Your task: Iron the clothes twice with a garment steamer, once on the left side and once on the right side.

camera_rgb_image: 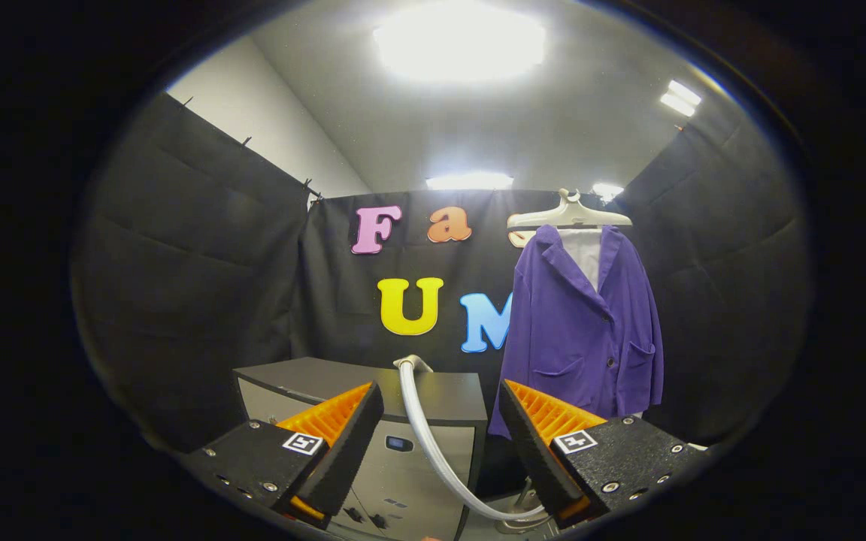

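A purple jacket (583,330) hangs on a pale hanger (570,218) against the black wall, beyond my right finger and well ahead of me. A grey steamer base unit (395,443) stands below and ahead, between and beyond my fingers. Its pale hose (433,451) rises from the unit's top and curves down toward my right finger. My gripper (440,443) is open, its orange-and-black fingers (343,436) wide apart with nothing held. The steamer head is hidden below the fingers.
Black cloth walls close the booth on the left, back and right. A stand's base (523,518) shows low near the hose end, under the jacket. Bright ceiling lights shine overhead.
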